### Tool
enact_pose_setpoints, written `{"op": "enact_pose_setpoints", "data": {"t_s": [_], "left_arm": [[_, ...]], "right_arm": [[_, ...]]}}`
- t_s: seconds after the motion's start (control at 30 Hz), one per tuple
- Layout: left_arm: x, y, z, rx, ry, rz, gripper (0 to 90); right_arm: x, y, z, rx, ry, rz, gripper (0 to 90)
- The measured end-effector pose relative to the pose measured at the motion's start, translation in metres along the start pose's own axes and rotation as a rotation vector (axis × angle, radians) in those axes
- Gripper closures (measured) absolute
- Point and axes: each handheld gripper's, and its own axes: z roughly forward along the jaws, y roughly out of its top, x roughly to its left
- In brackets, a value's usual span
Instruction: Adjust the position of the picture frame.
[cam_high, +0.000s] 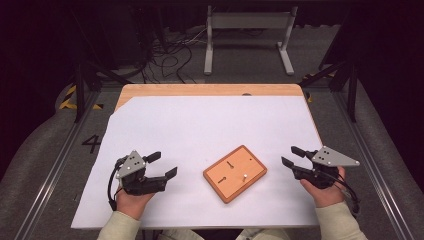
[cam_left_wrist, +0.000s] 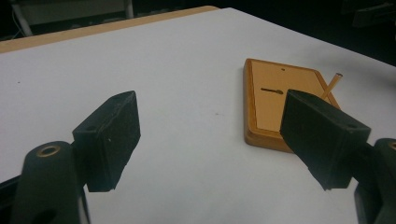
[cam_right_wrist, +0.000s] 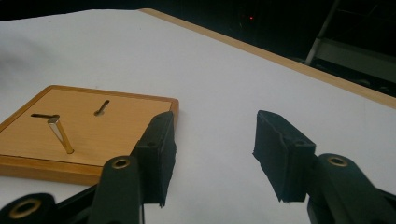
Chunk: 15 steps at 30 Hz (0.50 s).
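Lying just below the middle of the high view, one wooden board (cam_high: 235, 173) rests on the white sheet (cam_high: 200, 130), turned at an angle, between two grippers — one per hand. On the board stands one peg (cam_high: 245, 176), pale-tipped in the high view; the right gripper view shows it as a thin stick leaning left from its foot, at the left of that frame. Two dark slots mark the board's face, one near the peg's top and one farther back.

The left gripper (cam_high: 165, 166) sits at lower left of the high view, held in a hand (cam_high: 131, 200) that comes up from the bottom edge, jaws pointing right toward the board. They are spread wide and grasp nothing. The right gripper (cam_high: 292, 156) sits at lower right, in a hand (cam_high: 325, 192) likewise rising from the bottom, jaws pointing left toward the board — also released, with bare sheet between them. Both stand apart from the board, not touching it.

In the left gripper view the right-hand jaw covers the board's near corner and most of the peg, leaving its tip. Whether the slots are holes or shadows is hard to tell. The sleeves are cut off by the bottom edge.
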Motion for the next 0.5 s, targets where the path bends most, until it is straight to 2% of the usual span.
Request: {"op": "enact_pose_setpoints", "data": {"t_s": [0.17, 0.3, 0.33, 0.4, 0.5], "left_arm": [[-0.0019, 0.0009, 0.0013, 0.009, -0.004, 0.011, 20.7], [-0.0017, 0.0013, 0.0015, 0.006, -0.013, -0.001, 20.9], [-0.0016, 0.0012, 0.0018, 0.002, -0.024, -0.012, 20.9], [-0.0014, 0.0016, 0.0024, -0.001, -0.033, -0.018, 22.2], [-0.0024, 0.0026, 0.0028, -0.001, -0.039, -0.012, 26.2]], "right_arm": [[0.0004, -0.0003, -0.0006, -0.002, 0.006, -0.022, 52.4], [0.0025, 0.0027, -0.0018, -0.005, 0.015, -0.03, 57.3], [0.0025, 0.0027, -0.0018, -0.005, 0.015, -0.03, 57.3], [0.0047, 0.0044, -0.0017, 0.006, 0.046, -0.02, 57.2], [0.009, 0.0068, -0.0025, 0.017, 0.047, -0.029, 57.3]]}}
